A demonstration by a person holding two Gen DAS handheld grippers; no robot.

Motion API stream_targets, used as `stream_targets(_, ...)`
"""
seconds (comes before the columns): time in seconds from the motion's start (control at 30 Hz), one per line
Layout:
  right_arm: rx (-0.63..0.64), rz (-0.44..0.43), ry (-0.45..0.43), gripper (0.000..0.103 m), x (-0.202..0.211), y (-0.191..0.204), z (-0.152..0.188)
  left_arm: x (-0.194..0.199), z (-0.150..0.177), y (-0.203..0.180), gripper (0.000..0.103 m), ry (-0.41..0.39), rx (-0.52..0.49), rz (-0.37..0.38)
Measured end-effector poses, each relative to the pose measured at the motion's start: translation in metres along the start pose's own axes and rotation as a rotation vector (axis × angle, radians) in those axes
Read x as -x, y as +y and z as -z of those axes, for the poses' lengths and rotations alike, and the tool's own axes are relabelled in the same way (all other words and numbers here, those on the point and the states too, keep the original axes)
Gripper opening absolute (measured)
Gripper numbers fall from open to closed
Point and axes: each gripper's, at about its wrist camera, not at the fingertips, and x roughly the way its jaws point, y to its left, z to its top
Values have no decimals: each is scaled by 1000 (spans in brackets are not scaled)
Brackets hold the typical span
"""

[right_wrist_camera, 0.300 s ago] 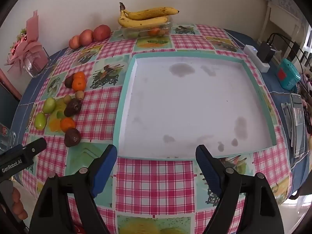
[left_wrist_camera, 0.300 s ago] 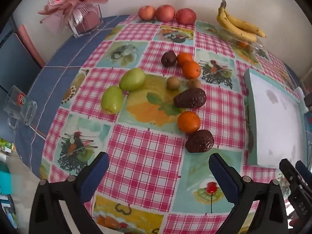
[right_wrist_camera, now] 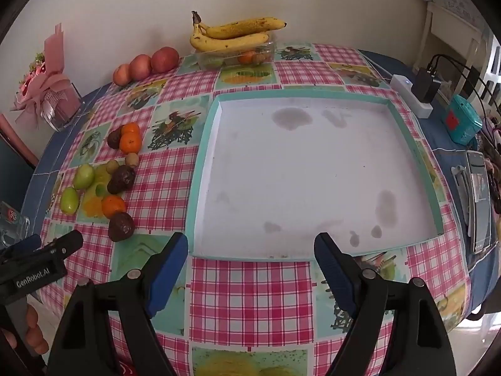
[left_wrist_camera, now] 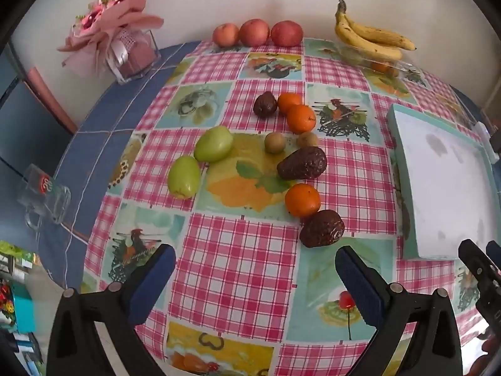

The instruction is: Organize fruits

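Loose fruit lies on the checked tablecloth: two green mangoes (left_wrist_camera: 213,148), three oranges (left_wrist_camera: 302,199), three dark avocados (left_wrist_camera: 322,228), two small brown kiwis (left_wrist_camera: 275,143). The same cluster shows in the right wrist view, with the nearest avocado (right_wrist_camera: 121,226) at its front. An empty white tray with a teal rim (right_wrist_camera: 203,163) lies right of the fruit; it also shows in the left wrist view (left_wrist_camera: 395,131). My left gripper (left_wrist_camera: 255,271) is open and empty, just short of the nearest avocado. My right gripper (right_wrist_camera: 251,258) is open and empty at the tray's near edge.
Three red apples (left_wrist_camera: 256,32) and bananas (left_wrist_camera: 369,39) on a clear box sit by the back wall. A flower bouquet in a glass box (left_wrist_camera: 125,47) stands back left. A glass mug (left_wrist_camera: 47,197) lies at the left. A power strip (right_wrist_camera: 413,97), a teal box and a phone lie right.
Both grippers stay open. The left wrist view has shifted slightly toward the fruit cluster; the right view is almost unchanged.
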Motion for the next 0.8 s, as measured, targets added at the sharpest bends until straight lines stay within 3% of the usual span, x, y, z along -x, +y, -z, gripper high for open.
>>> stream_targets(0.8, -1, -7, -9, 84, 4, -1, -1, 4, -1, -10, 103, -13, -57, -32)
